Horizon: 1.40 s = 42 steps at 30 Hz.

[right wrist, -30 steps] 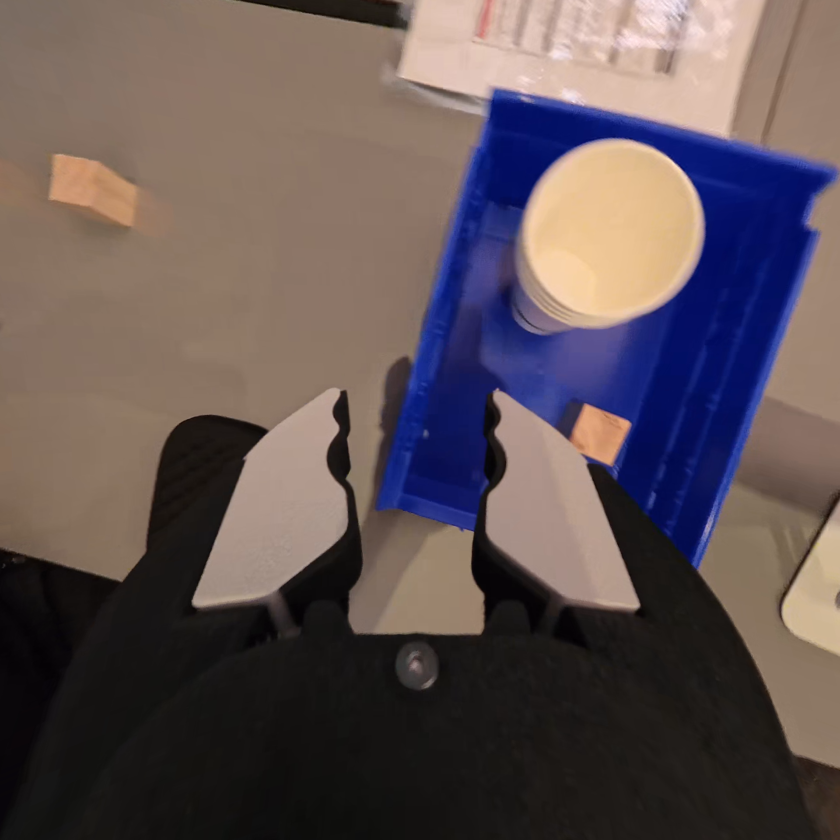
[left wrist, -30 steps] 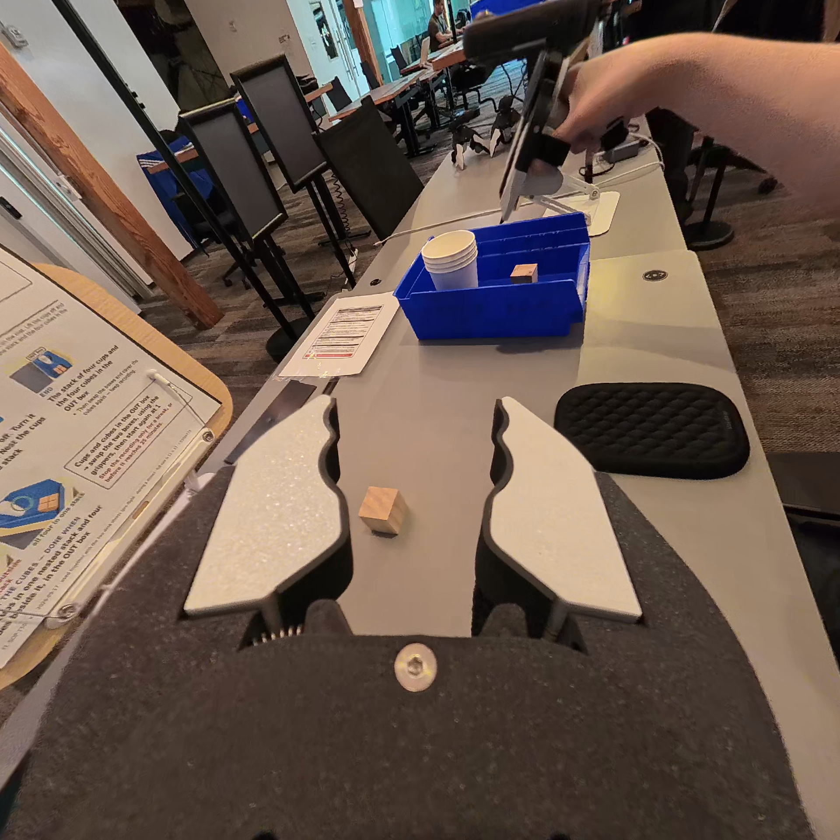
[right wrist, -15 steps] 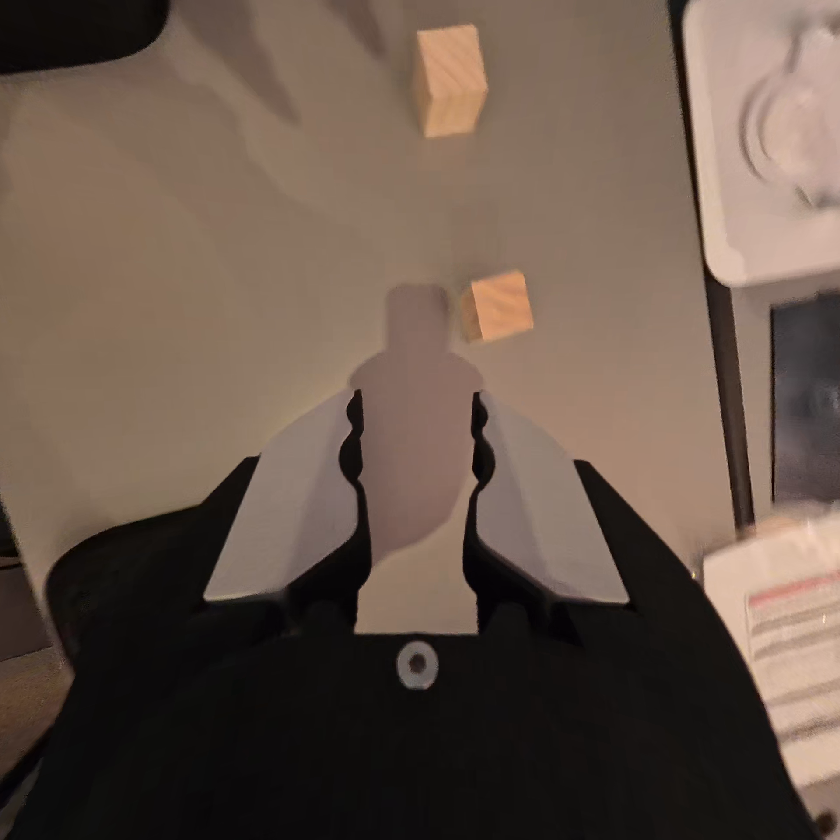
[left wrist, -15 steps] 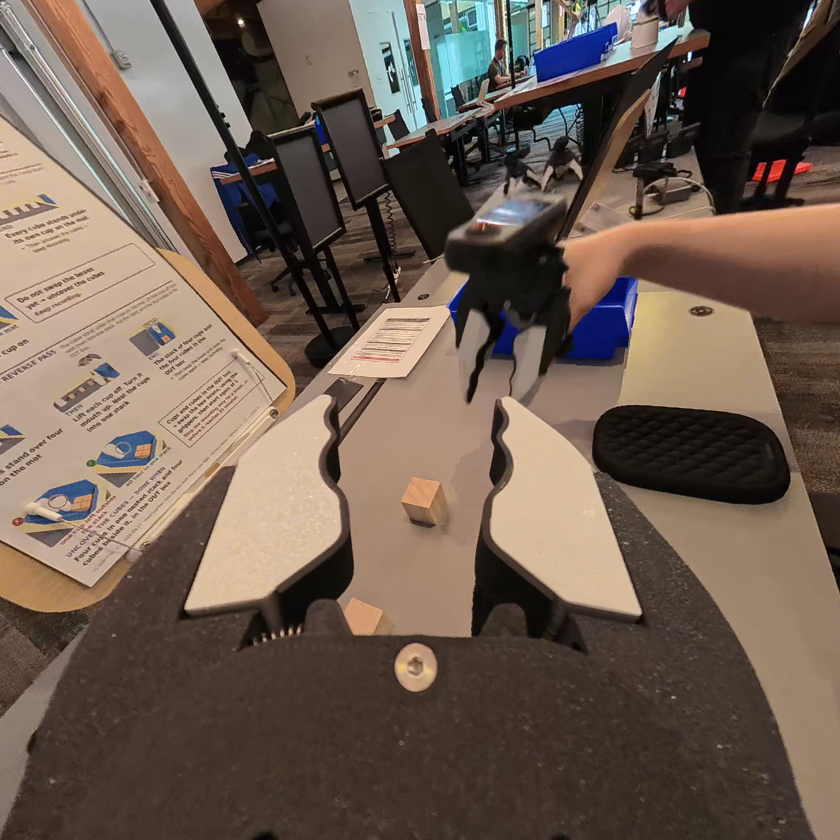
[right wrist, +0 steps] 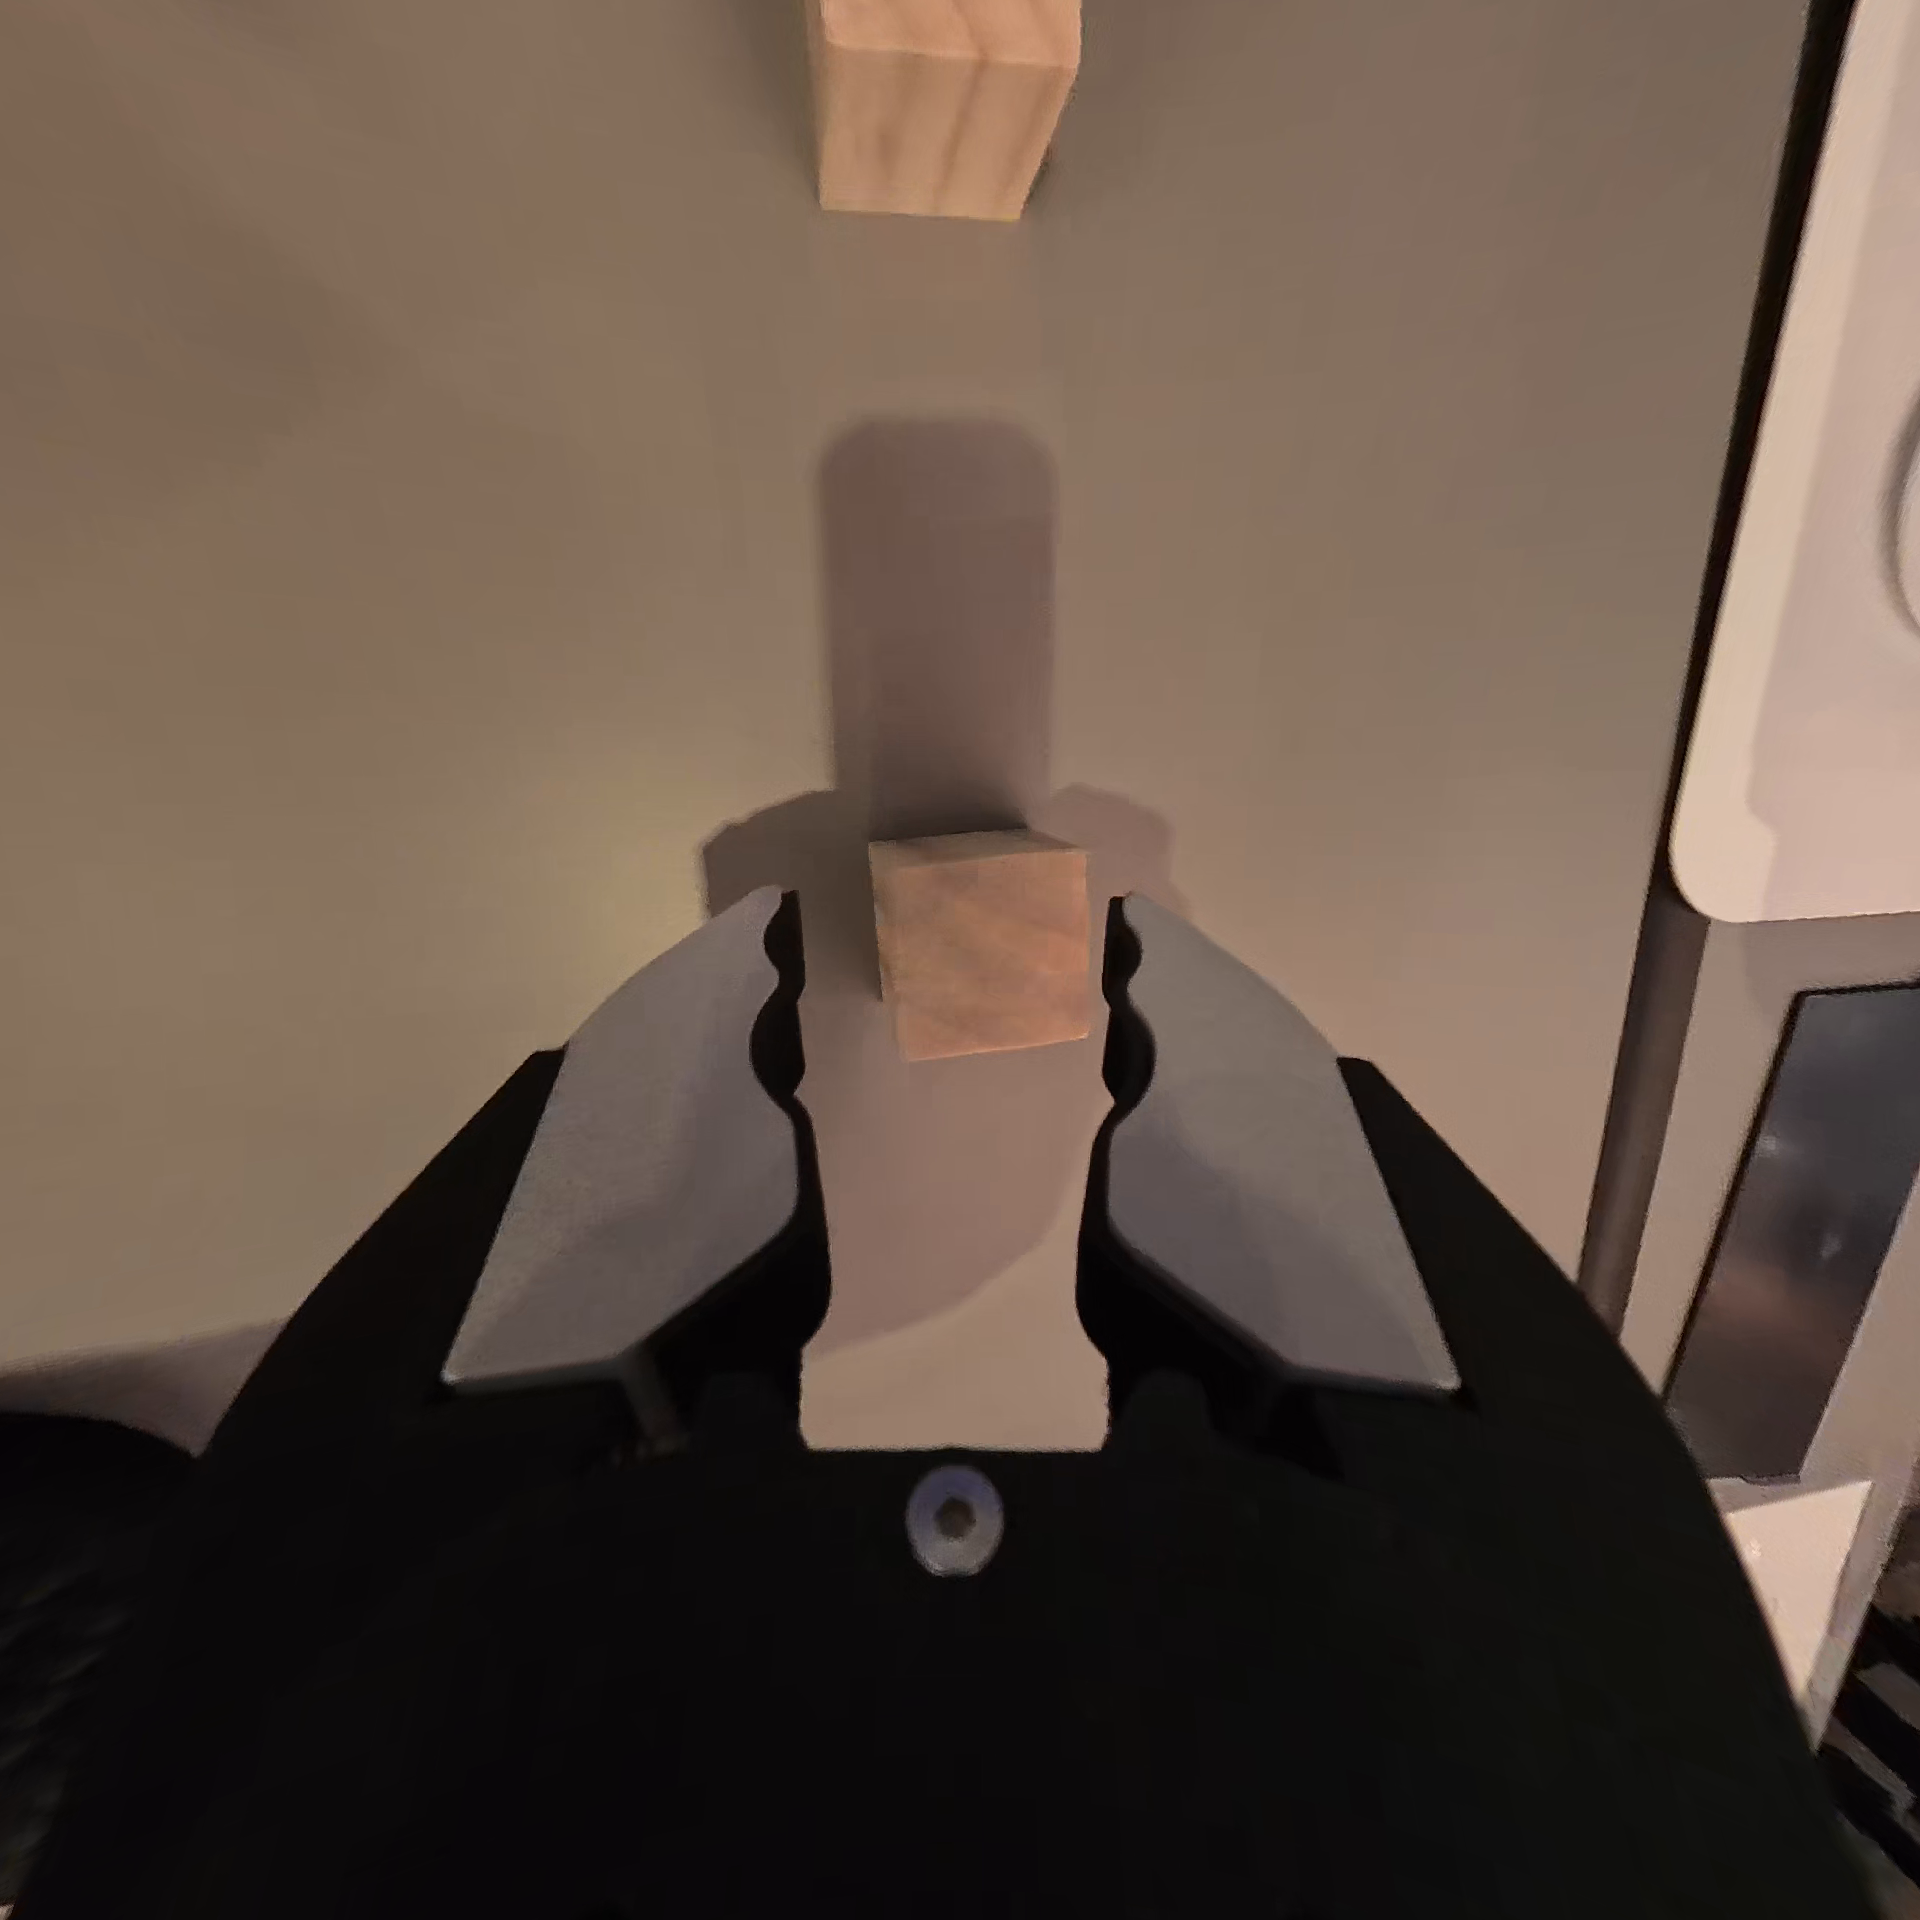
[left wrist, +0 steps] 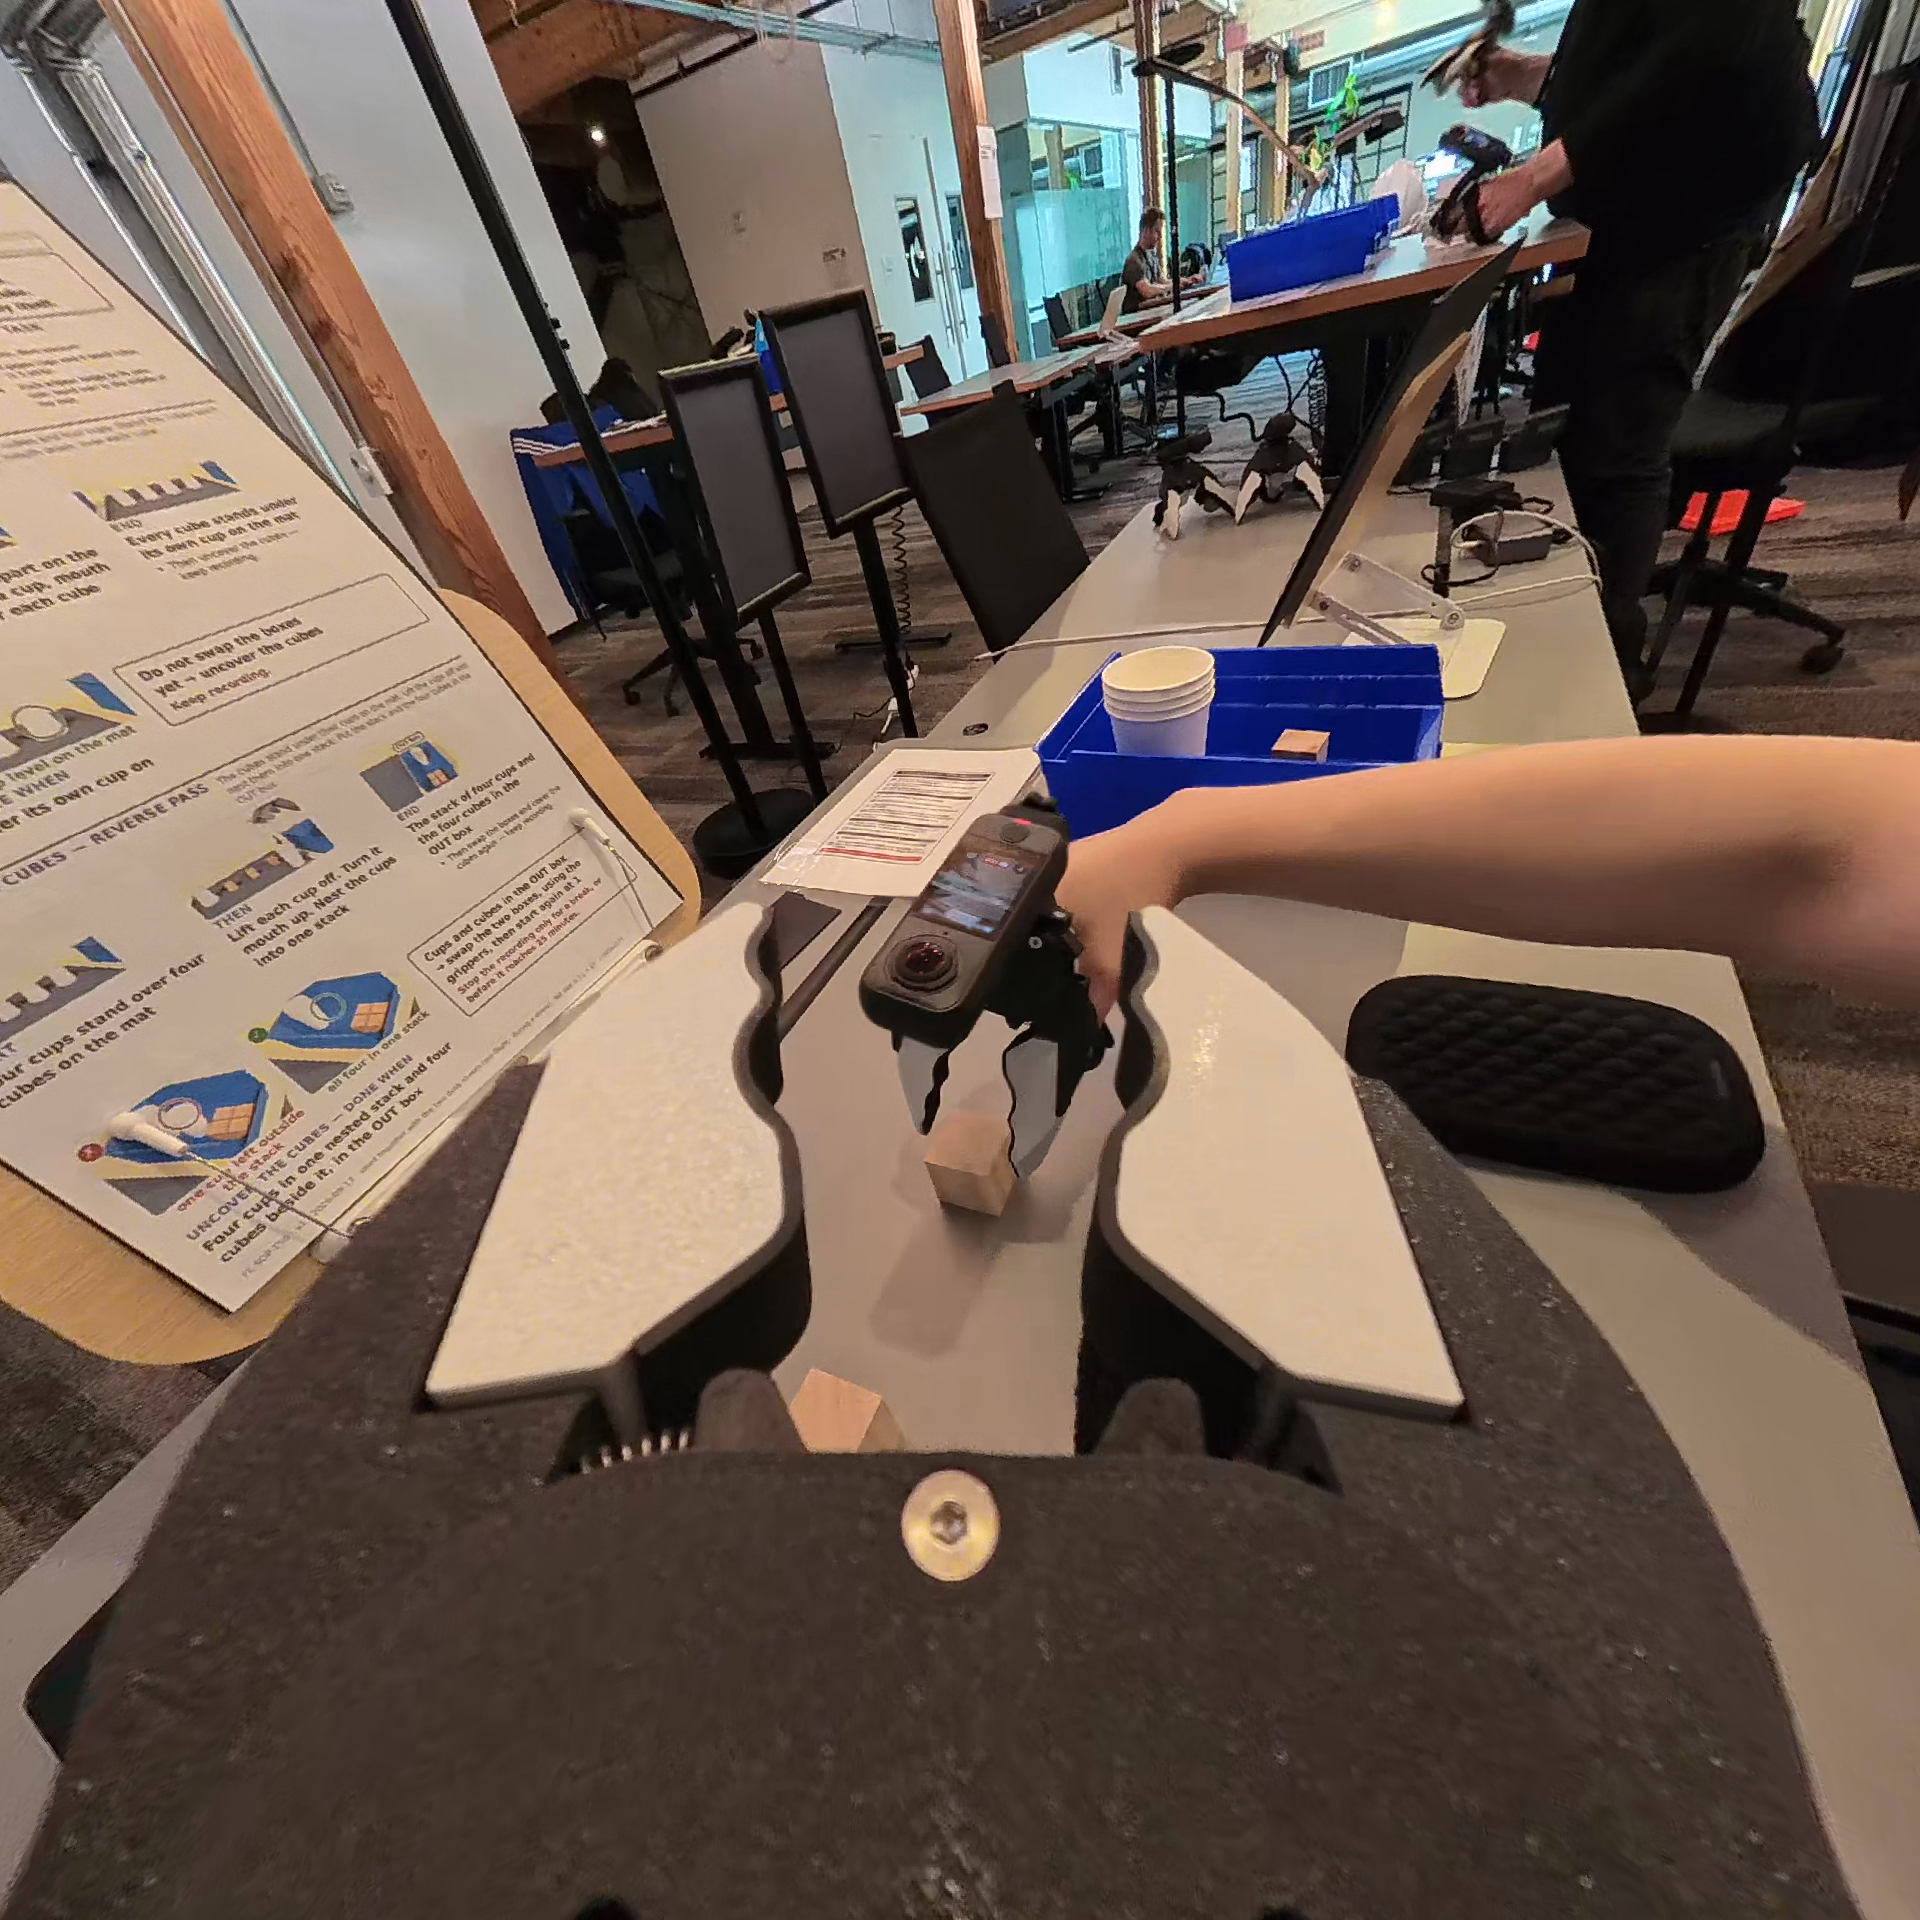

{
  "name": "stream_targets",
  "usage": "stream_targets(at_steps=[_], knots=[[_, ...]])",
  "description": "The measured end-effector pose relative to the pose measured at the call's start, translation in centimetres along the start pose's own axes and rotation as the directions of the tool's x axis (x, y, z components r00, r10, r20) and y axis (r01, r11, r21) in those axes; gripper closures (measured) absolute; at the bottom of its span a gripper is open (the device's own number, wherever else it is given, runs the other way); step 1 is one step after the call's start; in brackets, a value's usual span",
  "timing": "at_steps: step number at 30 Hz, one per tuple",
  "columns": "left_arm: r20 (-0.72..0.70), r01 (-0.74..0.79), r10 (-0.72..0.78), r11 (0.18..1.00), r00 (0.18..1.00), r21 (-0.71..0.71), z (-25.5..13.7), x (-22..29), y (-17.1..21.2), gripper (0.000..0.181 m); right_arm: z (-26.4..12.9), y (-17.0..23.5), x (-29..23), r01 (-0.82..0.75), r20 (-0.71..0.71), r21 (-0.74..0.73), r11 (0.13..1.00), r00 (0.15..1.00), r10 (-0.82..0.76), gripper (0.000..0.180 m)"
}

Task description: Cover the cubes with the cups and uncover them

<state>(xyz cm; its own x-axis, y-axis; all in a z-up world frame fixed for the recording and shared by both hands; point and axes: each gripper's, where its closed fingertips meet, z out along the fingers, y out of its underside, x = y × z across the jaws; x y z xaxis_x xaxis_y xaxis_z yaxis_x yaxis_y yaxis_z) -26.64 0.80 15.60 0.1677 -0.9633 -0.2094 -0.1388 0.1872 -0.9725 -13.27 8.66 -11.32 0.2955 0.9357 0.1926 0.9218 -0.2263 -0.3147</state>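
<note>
**Gripper straddling cube, jaws not closed**

Right gripper (right wrist: 951,914) points down at the grey table (right wrist: 416,520), jaws parted a little wider than the wooden cube (right wrist: 982,951) between the fingertips. A sliver of table shows on either side of the cube, so no grip on it. The cube rests on the table. From the left wrist view the same right gripper (left wrist: 977,1117) sits at 12 o'clock, fingertips reaching down around that cube (left wrist: 968,1169); a bare forearm (left wrist: 1507,842) enters from 3 o'clock and a small camera with a lit screen (left wrist: 966,930) rides on top of the tool.

Second cube (right wrist: 940,104) lies at 12 o'clock from the first in the right wrist view, well apart, cut by the frame edge. In the left wrist view it (left wrist: 842,1413) shows low between the left gripper's fingers, partly hidden by the black body.

Left gripper (left wrist: 940,1081) is wide open and holds nothing.

Blue bin (left wrist: 1236,769) stands farther along the table at 1 o'clock, with a nested stack of white paper cups (left wrist: 1158,696) upright in its left half and a third cube (left wrist: 1301,744) in its right half. Black quilted pad (left wrist: 1548,1081) lies at 3 o'clock. Printed sheet (left wrist: 904,821) lies flat just left of the bin. Instruction board (left wrist: 208,790) leans at 9 o'clock. A person in dark clothes (left wrist: 1662,260) stands at a far table, 1 o'clock.
</note>
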Motion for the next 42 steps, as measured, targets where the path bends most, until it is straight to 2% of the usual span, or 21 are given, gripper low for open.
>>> stream_targets(at_steps=[6, 11, 20, 25, 30, 33, 36, 39, 42], knots=[[-0.012, -0.003, 0.003, 1.000, 1.000, -0.014, 0.3, 0.2, 0.3, 0.119, 1.7, 1.4, 0.5, -0.014, 0.025, -0.067, 0.998, 1.000, 0.016, 0.124], [-0.014, 0.000, 0.000, 1.000, 1.000, -0.015, 0.4, 0.2, 0.3, 0.119, 2.3, 1.4, 0.3, -0.022, 0.051, -0.066, 0.998, 0.998, 0.025, 0.133], [-0.017, 0.001, -0.001, 1.000, 1.000, -0.018, 0.5, 0.2, 0.4, 0.119, 1.8, 1.5, 0.2, -0.030, 0.018, -0.065, 0.997, 0.999, 0.031, 0.135], [-0.019, 0.004, -0.004, 1.000, 1.000, -0.020, 0.6, 0.2, 0.4, 0.119, -1.9, 1.7, -0.2, -0.025, -0.066, -0.047, 0.999, 0.998, 0.022, 0.135], [-0.026, -0.006, 0.005, 0.999, 1.000, -0.034, 0.9, 0.6, 0.7, 0.119, -10.3, 4.4, -0.6, -0.104, -0.219, -0.044, 0.994, 0.971, 0.092, 0.135], [-0.033, -0.010, 0.008, 0.999, 0.999, -0.040, 1.1, 0.8, 0.8, 0.119, -17.2, 8.1, -0.3, -0.229, -0.362, -0.012, 0.973, 0.908, 0.210, 0.135], [-0.036, -0.021, 0.019, 0.999, 0.999, -0.050, 1.4, 1.1, 0.9, 0.119, -23.8, 13.7, -0.4, -0.417, -0.463, 0.087, 0.905, 0.787, 0.407, 0.135], [-0.041, -0.028, 0.026, 0.998, 0.999, -0.057, 1.6, 1.4, 0.9, 0.119, -28.2, 21.2, -1.3, -0.601, -0.521, 0.170, 0.781, 0.618, 0.589, 0.135], [-0.042, -0.043, 0.040, 0.996, 0.998, -0.074, 1.9, 1.7, 1.2, 0.119, -29.2, 28.9, -3.2, -0.767, -0.519, 0.216, 0.604, 0.433, 0.737, 0.135]])
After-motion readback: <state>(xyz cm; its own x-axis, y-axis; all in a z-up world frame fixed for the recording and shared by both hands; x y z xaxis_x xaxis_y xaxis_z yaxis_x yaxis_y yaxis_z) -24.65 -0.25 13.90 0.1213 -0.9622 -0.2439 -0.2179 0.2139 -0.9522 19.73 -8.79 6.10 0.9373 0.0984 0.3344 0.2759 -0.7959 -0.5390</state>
